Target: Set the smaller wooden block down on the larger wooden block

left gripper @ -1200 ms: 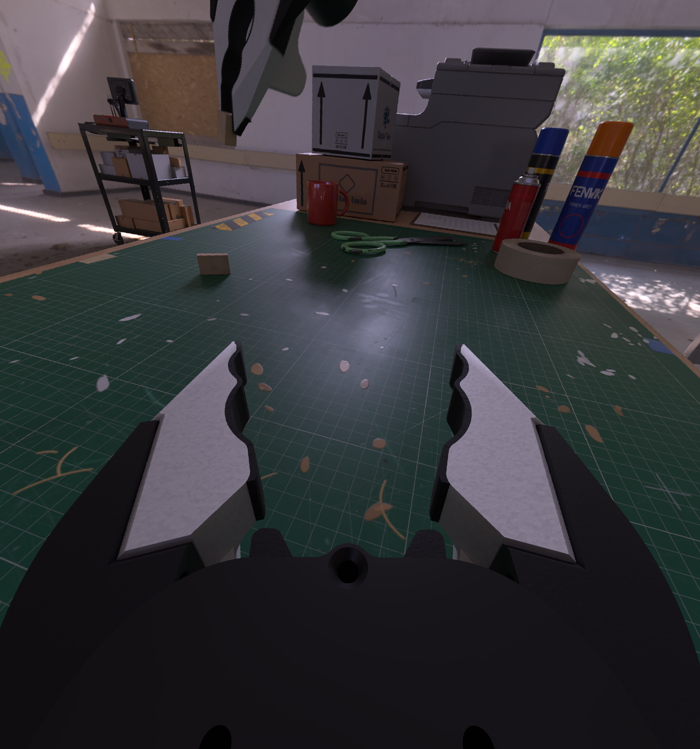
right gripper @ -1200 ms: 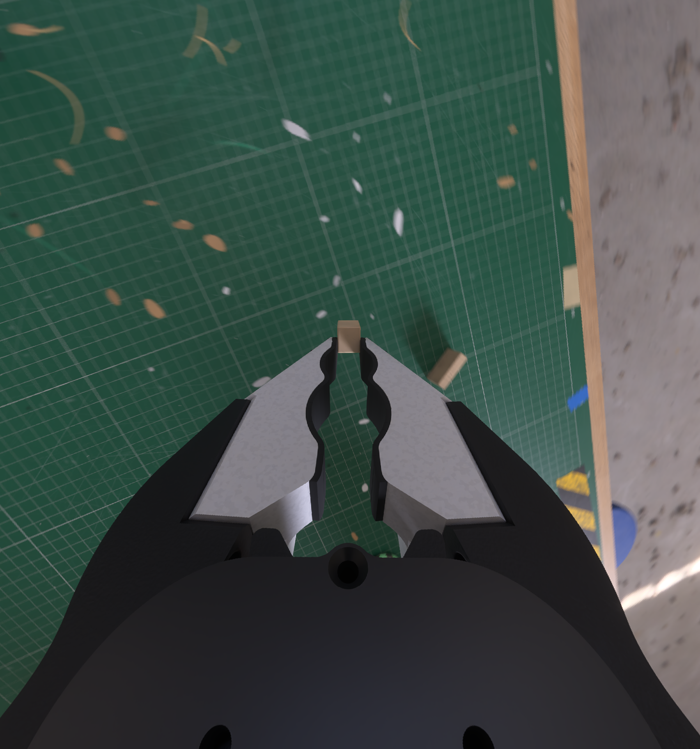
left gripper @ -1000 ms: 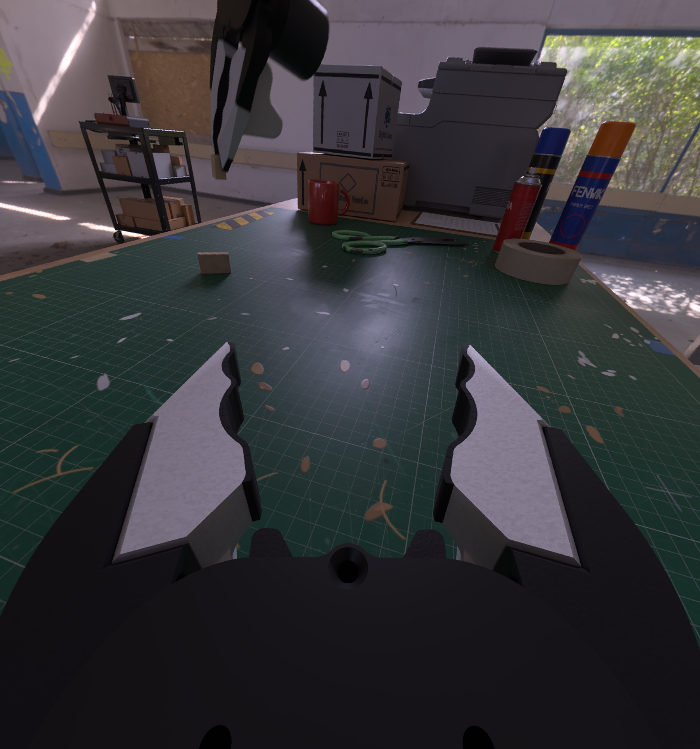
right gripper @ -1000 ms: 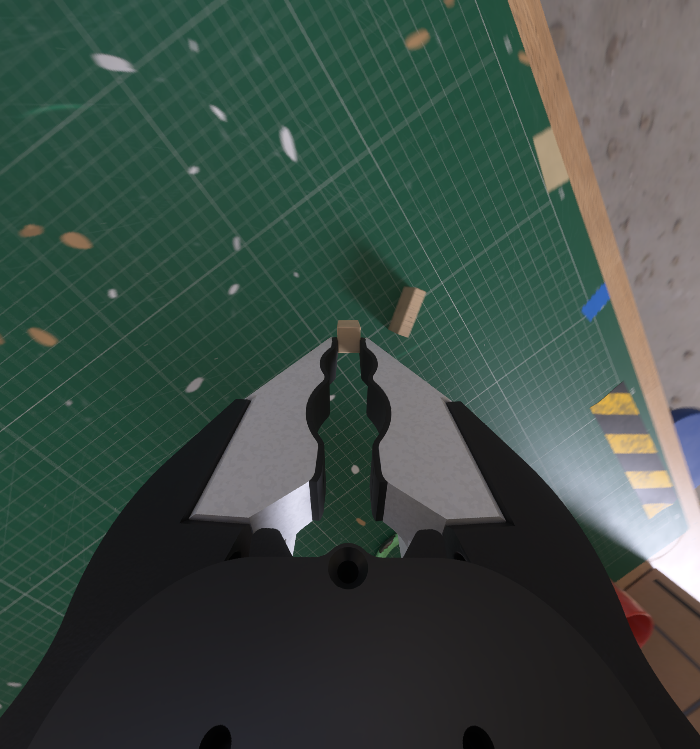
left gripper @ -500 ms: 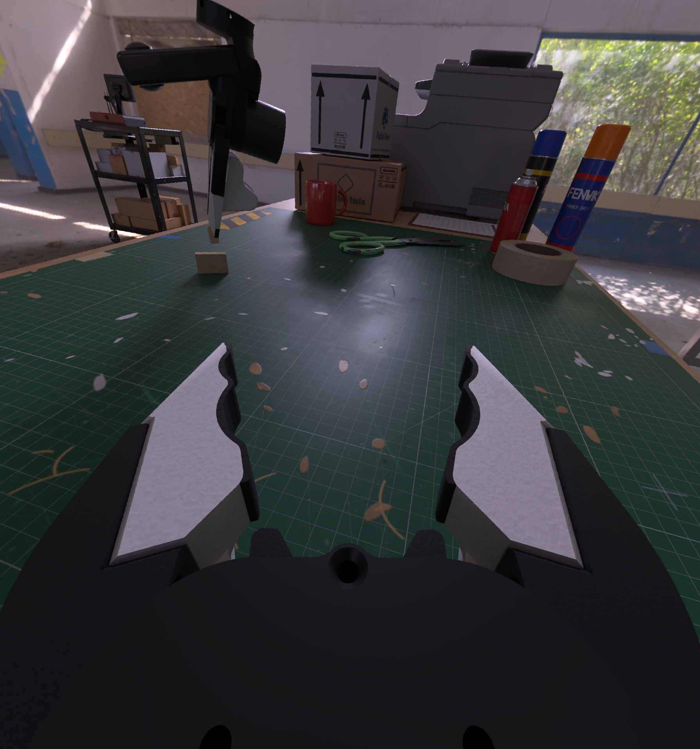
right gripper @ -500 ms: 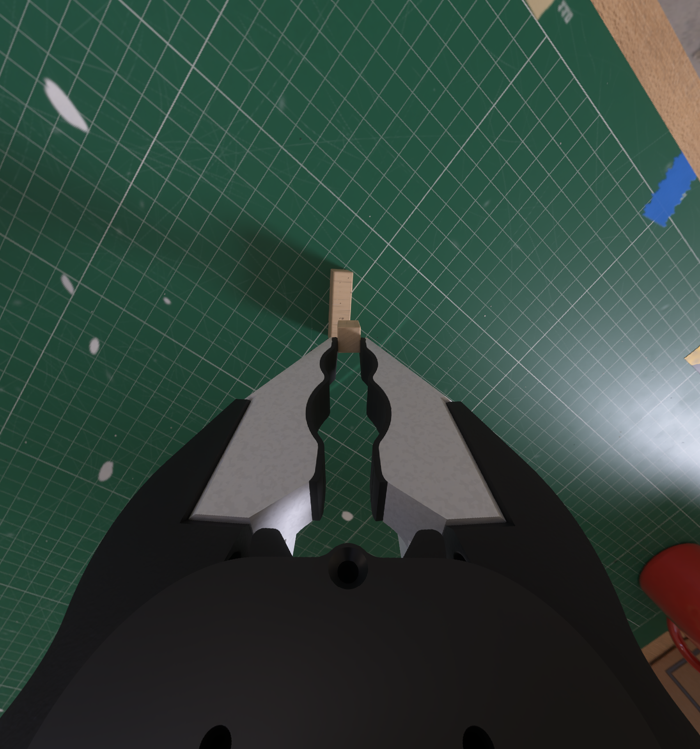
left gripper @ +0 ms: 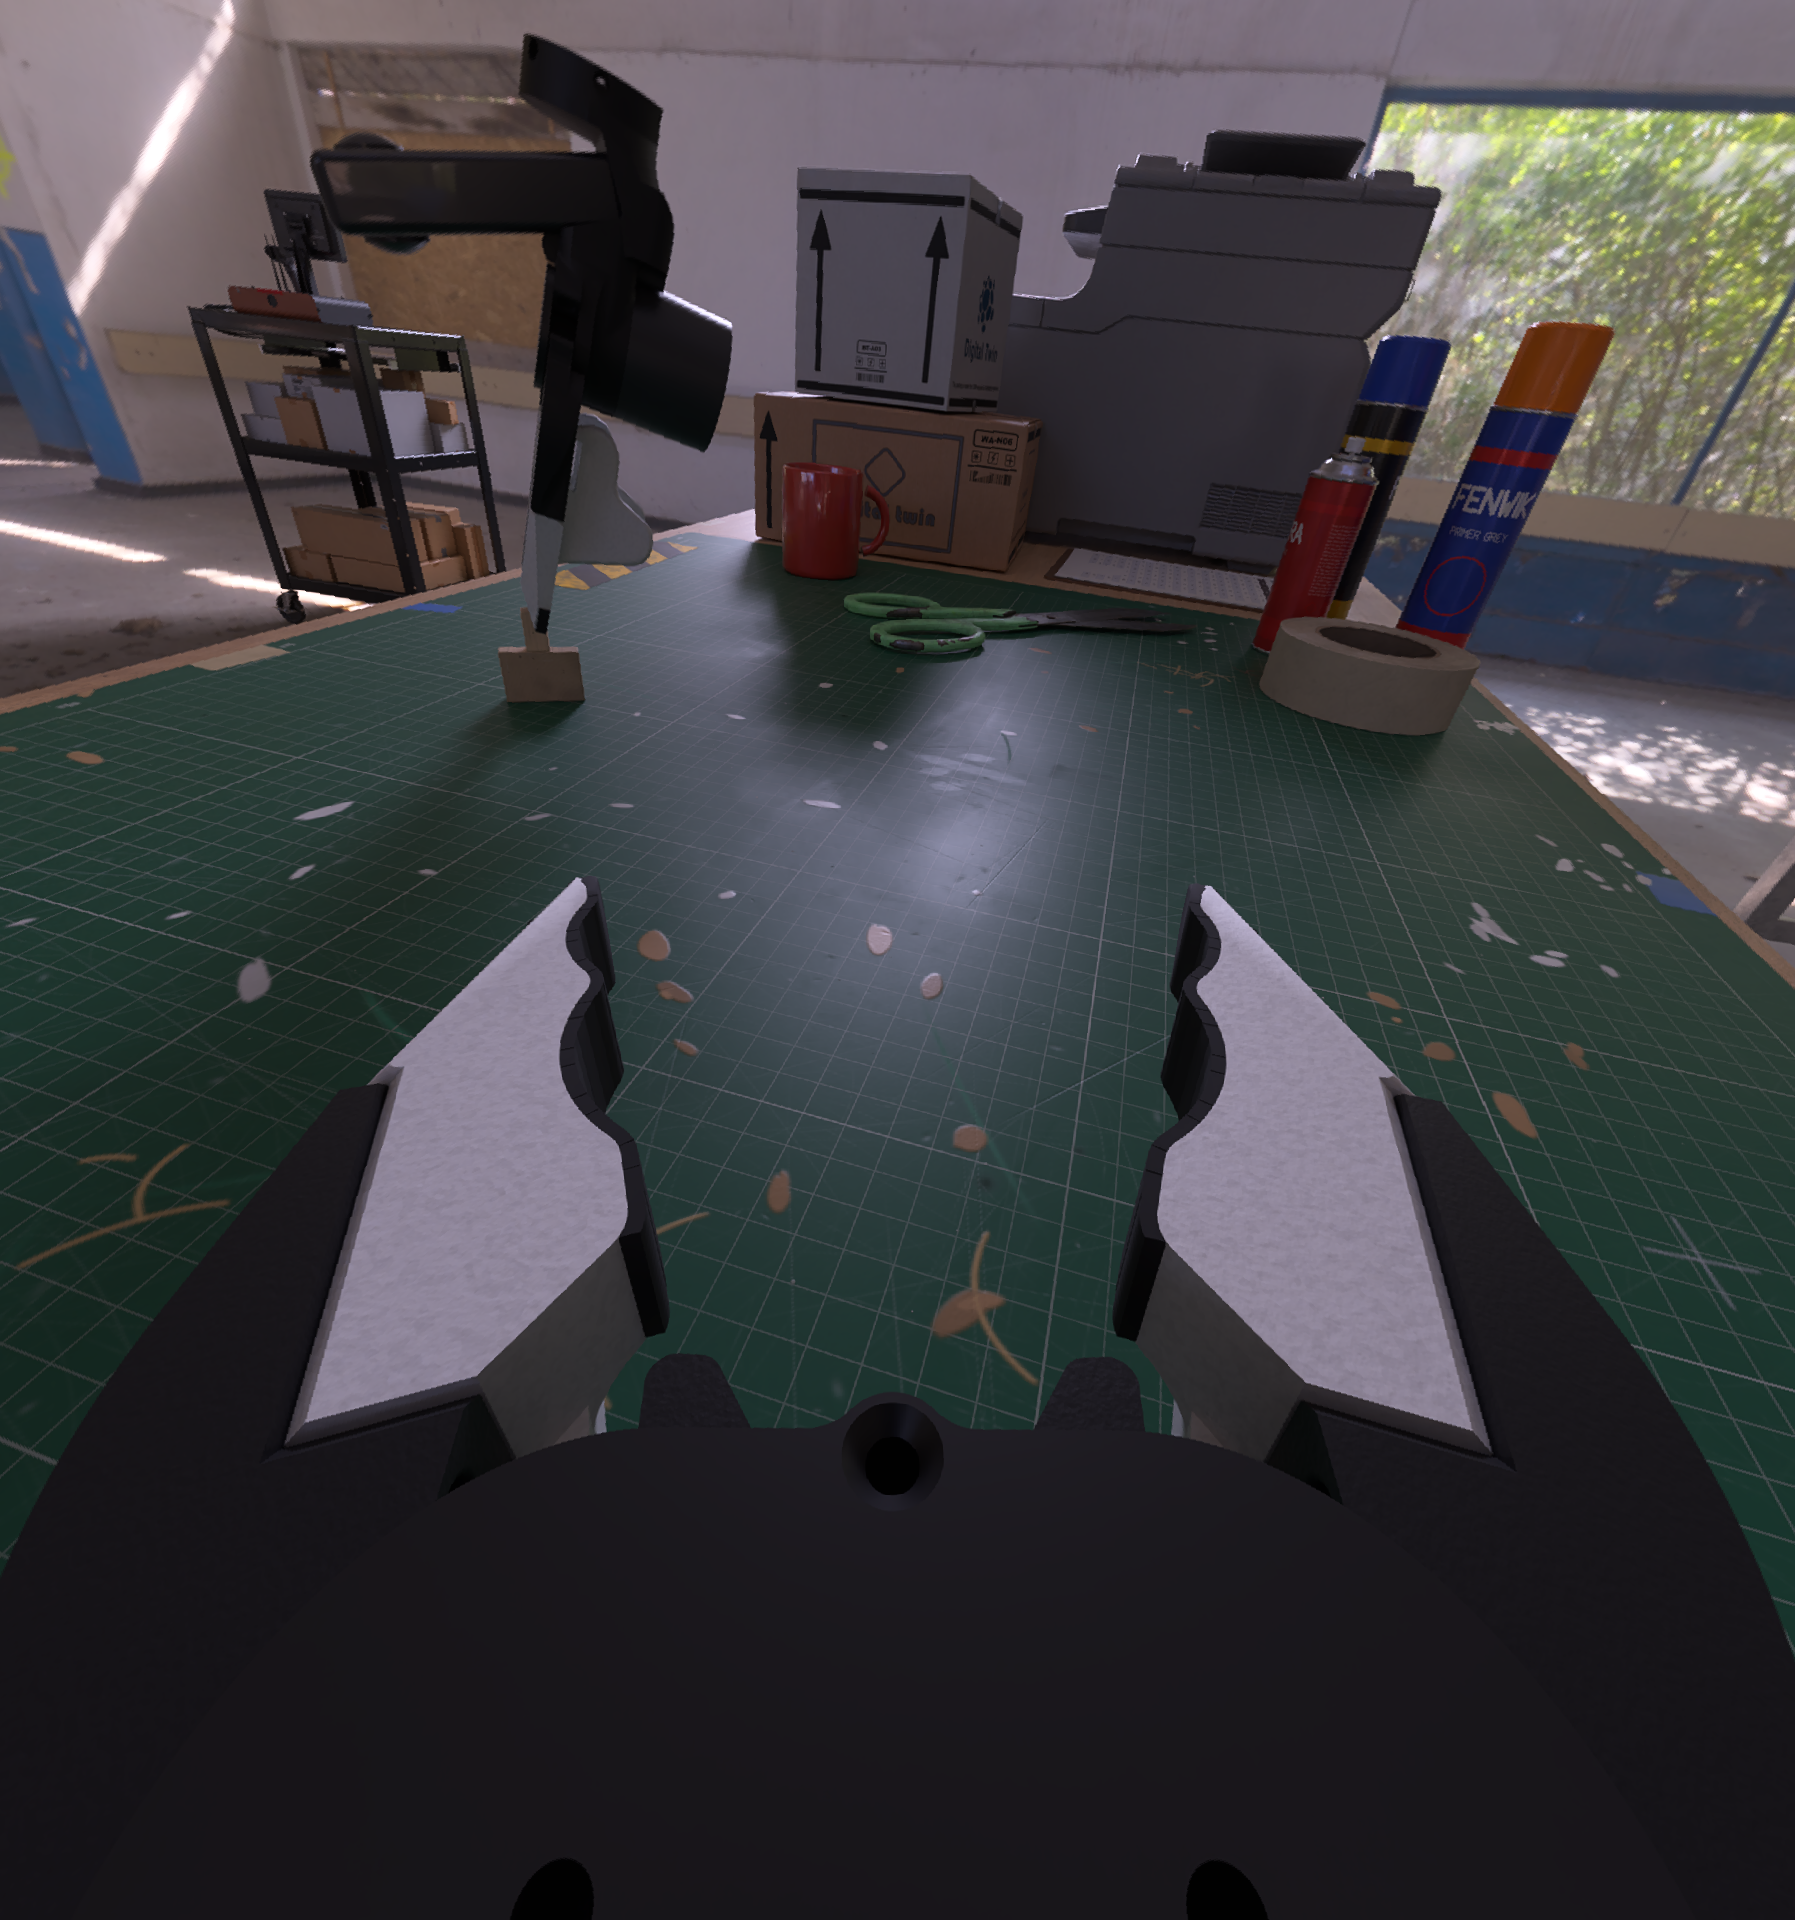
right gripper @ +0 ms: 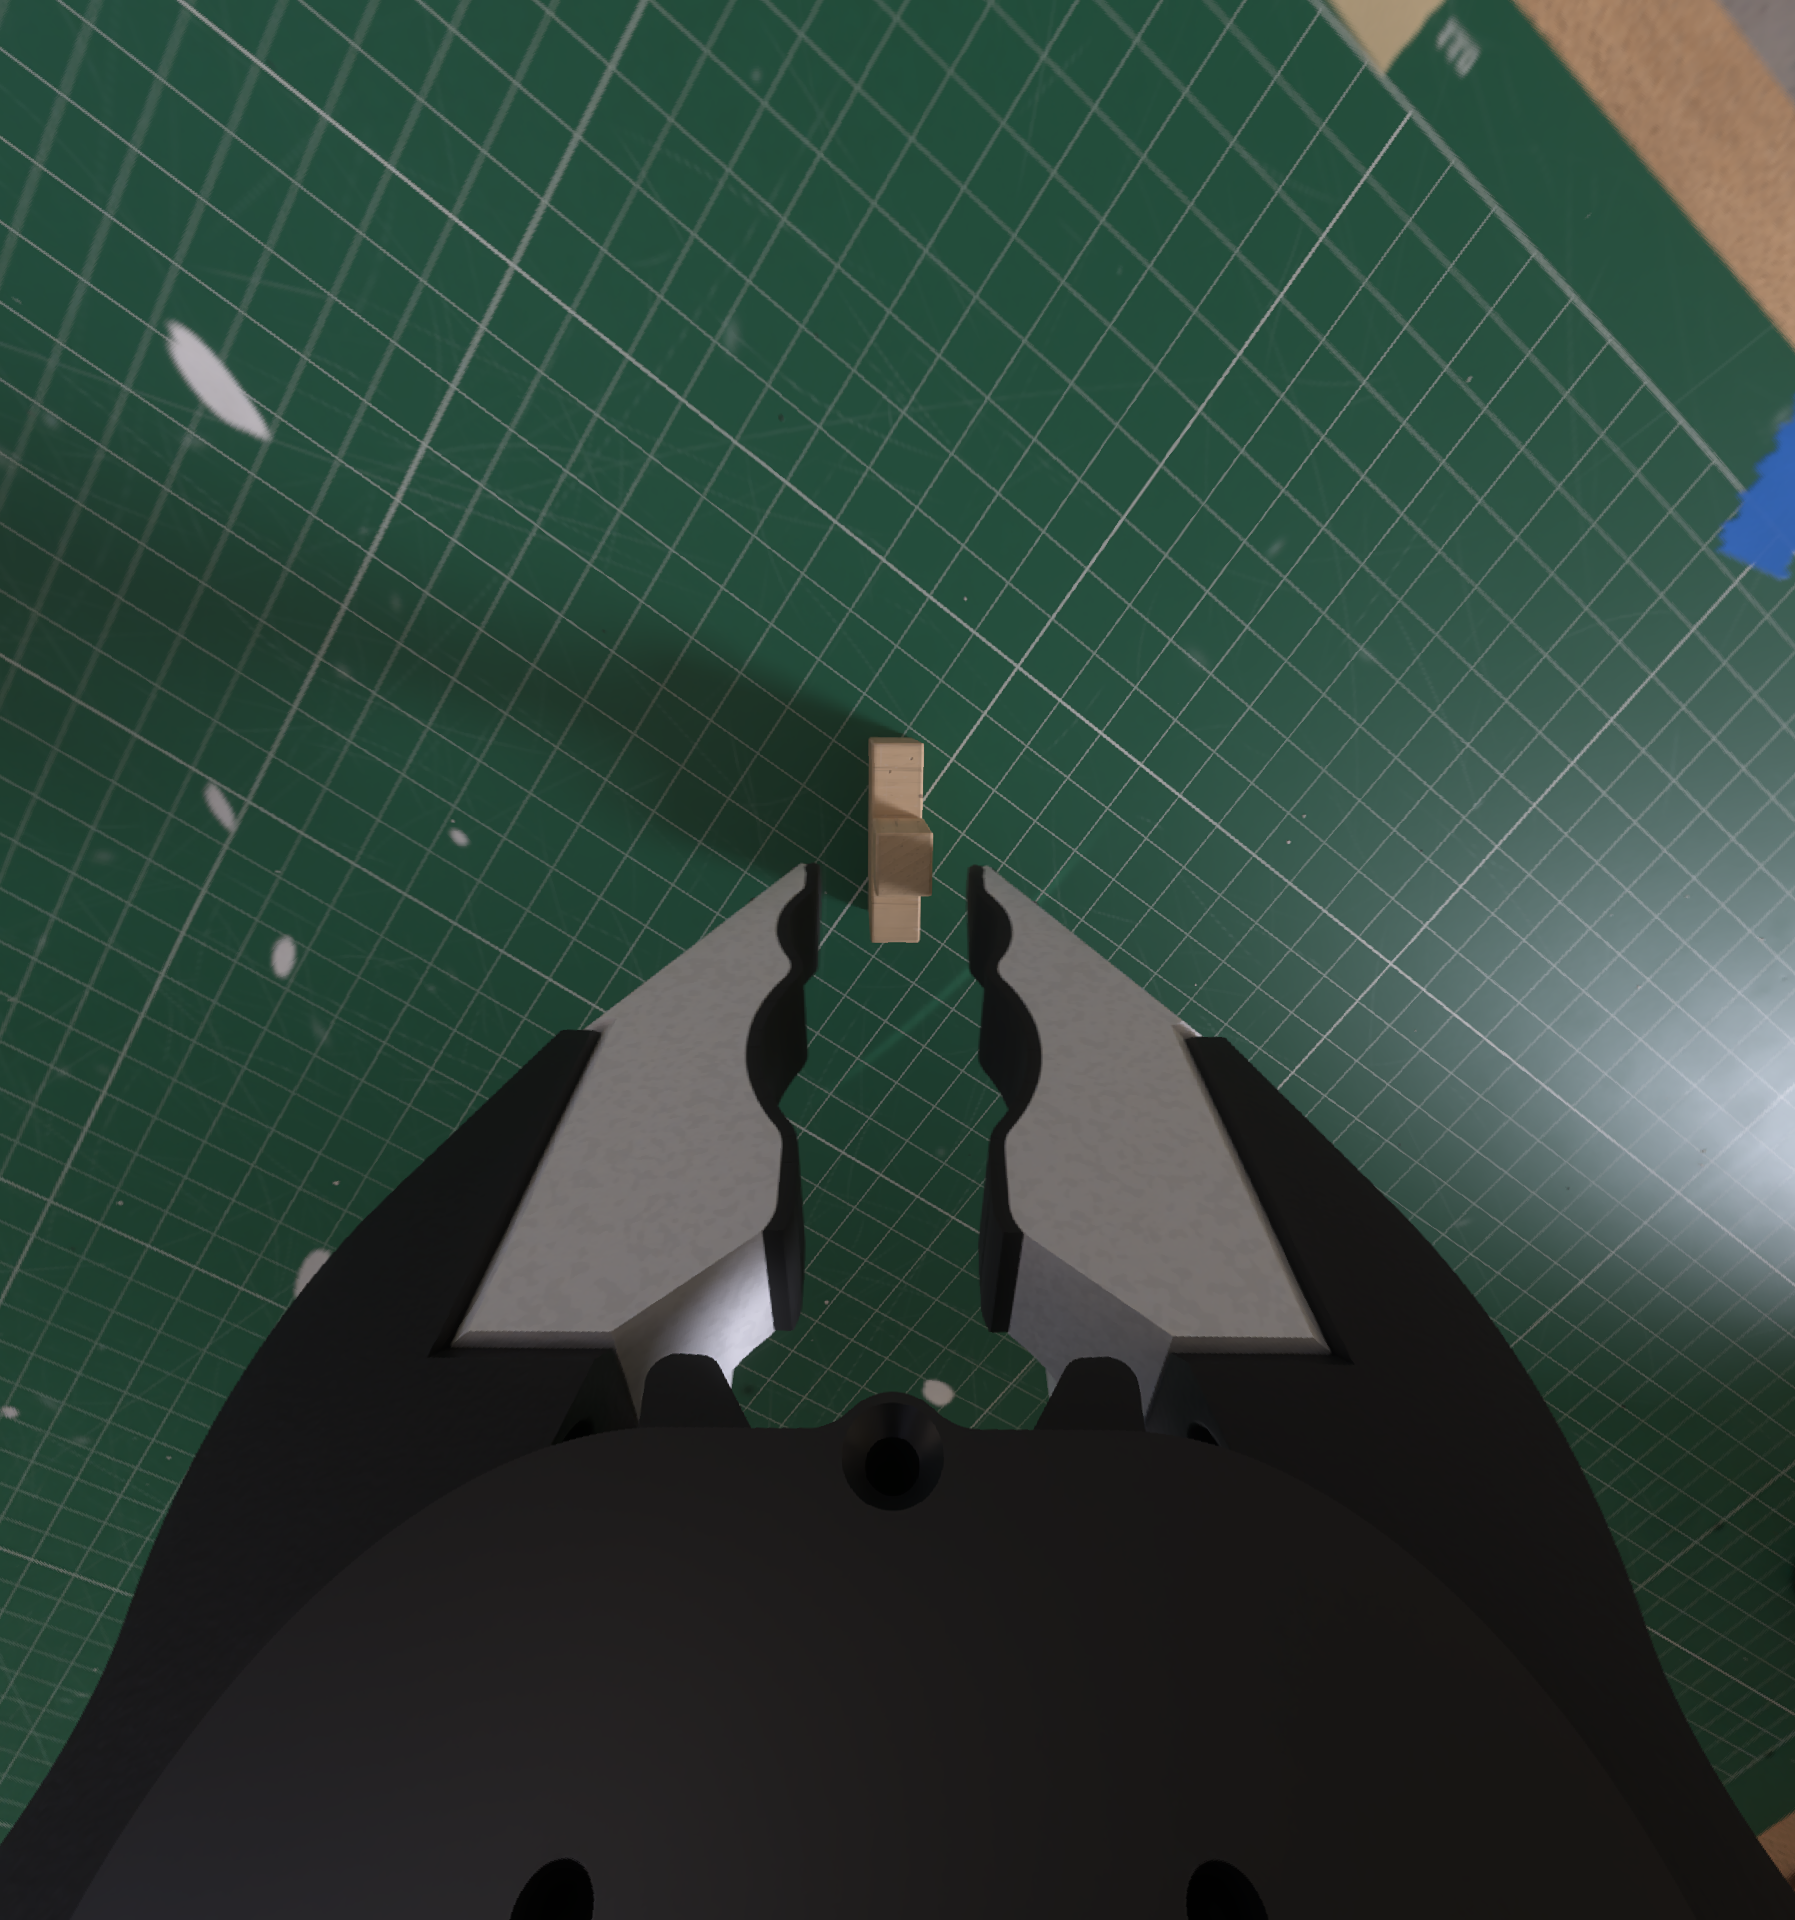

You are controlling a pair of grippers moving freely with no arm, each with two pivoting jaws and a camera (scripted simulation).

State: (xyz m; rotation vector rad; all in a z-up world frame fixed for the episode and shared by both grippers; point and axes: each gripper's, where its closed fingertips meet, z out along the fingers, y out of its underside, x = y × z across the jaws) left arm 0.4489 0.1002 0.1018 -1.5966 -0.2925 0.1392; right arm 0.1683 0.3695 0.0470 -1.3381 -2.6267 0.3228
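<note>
A: Right hand-held gripper (right gripper: pixel 893 883) points straight down at the desk (right gripper: pixel 1288 520). Fingers parted, a clear gap on each side, gripping nothing.

B: And the small block (right gripper: pixel 905 856)?

A: Just past the fingertips, between them, touching neither finger. It sits on the top edge of the large block (right gripper: pixel 895 771), which stands on the green mat as a narrow strip running away from the gripper. The small one overhangs slightly toward the right finger.

B: Confirmed from the other side?

A: Yes. In the left wrist view the large block (left gripper: pixel 542 673) is far ahead and to the left of the left hand-held gripper (left gripper: pixel 891 904), with the small block (left gripper: pixel 531 630) resting on its top near the left end. The right hand-held gripper (left gripper: pixel 538 613) hangs directly over it, tips at the small block's level.

B: Left hand-held gripper state?

A: Spread wide, nothing between the fingers, low over the mat, well apart from both blocks.

B: Other items?

A: Far ahead: red mug (left gripper: pixel 822 517), green scissors (left gripper: pixel 934 625), tape roll (left gripper: pixel 1369 673) to the far right.
</note>
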